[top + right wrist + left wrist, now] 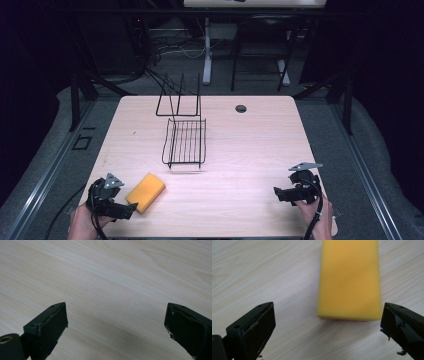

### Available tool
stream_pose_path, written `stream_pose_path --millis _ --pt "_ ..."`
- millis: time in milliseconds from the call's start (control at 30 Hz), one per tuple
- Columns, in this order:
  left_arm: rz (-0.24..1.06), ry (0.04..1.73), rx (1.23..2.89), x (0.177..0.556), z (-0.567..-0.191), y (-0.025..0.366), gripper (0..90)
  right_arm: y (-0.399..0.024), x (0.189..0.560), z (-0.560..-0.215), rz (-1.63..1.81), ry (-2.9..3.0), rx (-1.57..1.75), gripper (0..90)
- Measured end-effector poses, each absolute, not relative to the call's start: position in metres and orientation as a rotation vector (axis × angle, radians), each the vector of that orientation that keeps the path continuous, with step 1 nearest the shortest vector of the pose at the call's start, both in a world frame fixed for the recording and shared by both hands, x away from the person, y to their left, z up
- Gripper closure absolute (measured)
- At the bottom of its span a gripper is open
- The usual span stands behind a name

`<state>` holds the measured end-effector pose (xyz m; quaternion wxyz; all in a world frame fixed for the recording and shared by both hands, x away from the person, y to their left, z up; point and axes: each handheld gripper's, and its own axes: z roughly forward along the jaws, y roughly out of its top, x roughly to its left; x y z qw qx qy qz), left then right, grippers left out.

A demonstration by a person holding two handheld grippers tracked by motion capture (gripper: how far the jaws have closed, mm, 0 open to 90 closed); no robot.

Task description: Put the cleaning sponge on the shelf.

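Table: the light wood-grain top in front of me is rectangular with rounded corners, and it has a small dark round hole near its far edge.
Sponge: a yellow block lies flat on my near left part of the top, turned at a slant; I see its near end straight ahead.
Wire basket: a black rack rests near the middle, left of centre.
Wire frame: a black upright stand sits just behind it at the far edge.
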<state>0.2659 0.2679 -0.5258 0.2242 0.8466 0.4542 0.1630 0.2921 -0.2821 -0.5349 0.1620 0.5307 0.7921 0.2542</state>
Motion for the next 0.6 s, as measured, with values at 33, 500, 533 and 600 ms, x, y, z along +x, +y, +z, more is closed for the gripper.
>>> stream_pose_path --millis 33,500,533,600 --pt "0.446 1.247 2.340 0.267 -0.526 0.265 0.0 -0.282 0.292 -0.535 0.725 2.262 1.517 4.9" --pt "0.397 1.224 2.424 0.282 -0.535 0.238 0.0 -0.276 0.293 -0.536 0.723 2.285 1.499 5.4" --pt "0.392 1.227 2.438 0.283 -0.537 0.236 0.0 -0.276 0.293 -0.536 0.721 2.286 1.497 5.4" --pt "0.394 1.235 2.460 0.284 -0.541 0.234 0.0 -0.276 0.293 -0.536 0.721 2.288 1.495 5.5"
